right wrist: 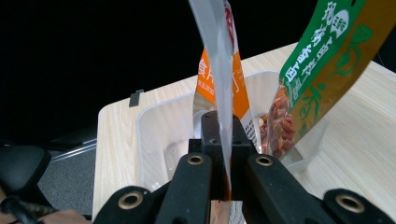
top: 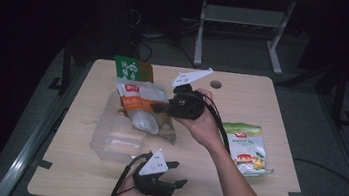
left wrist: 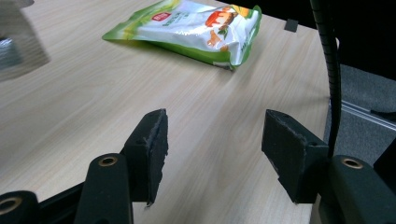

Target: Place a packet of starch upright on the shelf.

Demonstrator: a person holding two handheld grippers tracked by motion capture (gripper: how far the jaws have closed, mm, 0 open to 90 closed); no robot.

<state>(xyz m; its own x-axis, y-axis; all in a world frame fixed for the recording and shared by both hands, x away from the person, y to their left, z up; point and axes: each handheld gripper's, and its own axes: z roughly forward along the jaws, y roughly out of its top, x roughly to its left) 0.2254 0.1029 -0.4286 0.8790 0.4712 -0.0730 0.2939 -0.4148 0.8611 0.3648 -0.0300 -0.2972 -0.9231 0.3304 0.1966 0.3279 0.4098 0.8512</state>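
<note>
- Orange-and-white snack bag: held off the table at centre-left of the high view, above the clear plastic bin. In the right gripper view the bag's edge runs up from between the jaws to the top of the frame.
- Right gripper: jaws pressed together on the bag's edge, pinching it; a hand carries the gripper just right of the bag.
- Green snack bag: stands behind the held bag at the bin's far side; upper right of the right gripper view.
- Left gripper: bottom centre of the high view, low over the table near its front edge; jaws spread, nothing between them, bare wood showing in the gap.
- Green-and-white pouch: flat on the table at right, well apart from the bin; upper centre of the left gripper view.
</note>
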